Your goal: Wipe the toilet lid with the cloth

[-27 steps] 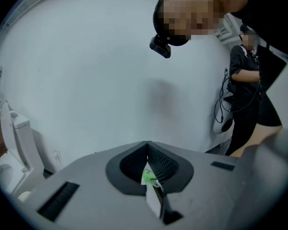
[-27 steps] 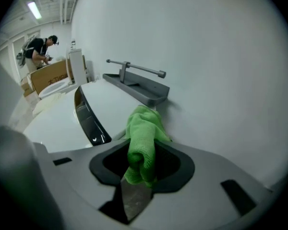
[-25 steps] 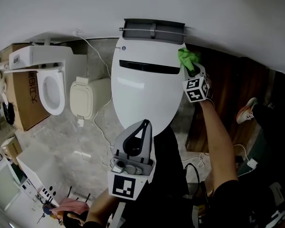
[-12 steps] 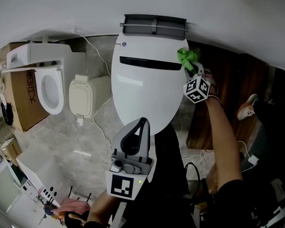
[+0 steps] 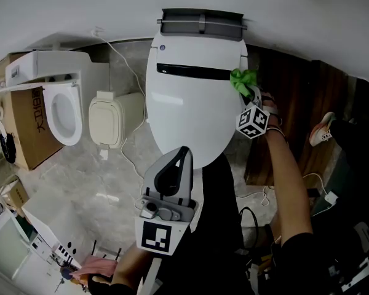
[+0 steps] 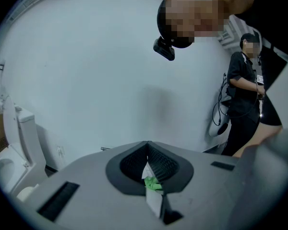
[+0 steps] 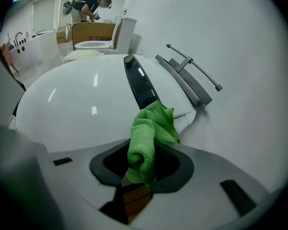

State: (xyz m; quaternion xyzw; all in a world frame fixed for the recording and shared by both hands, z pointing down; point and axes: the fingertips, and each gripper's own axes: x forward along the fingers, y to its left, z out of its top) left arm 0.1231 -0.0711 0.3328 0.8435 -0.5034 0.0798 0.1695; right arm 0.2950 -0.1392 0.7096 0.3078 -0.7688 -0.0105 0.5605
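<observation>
The white toilet lid (image 5: pixel 190 103) lies closed in front of me, with a black strip (image 5: pixel 194 72) across its back. A green cloth (image 5: pixel 243 80) touches the lid's right rear edge, and my right gripper (image 5: pixel 248 91) is shut on it. In the right gripper view the cloth (image 7: pixel 149 138) bunches up between the jaws, over the lid's edge (image 7: pixel 86 104). My left gripper (image 5: pixel 183 152) hangs near the lid's front rim, held above it, shut with nothing in it. In the left gripper view the jaw tips of the left gripper (image 6: pixel 147 147) meet.
A second toilet (image 5: pixel 61 112) and a cardboard box (image 5: pixel 31 128) stand at the left, with a beige seat unit (image 5: pixel 107 128) and cables beside them. A dark wooden panel (image 5: pixel 295 103) and a shoe (image 5: pixel 323 131) are at the right. Another person (image 6: pixel 245 95) stands by the wall.
My right gripper has drawn the cloth a little toward me along the lid's right edge. The left gripper has hardly moved.
</observation>
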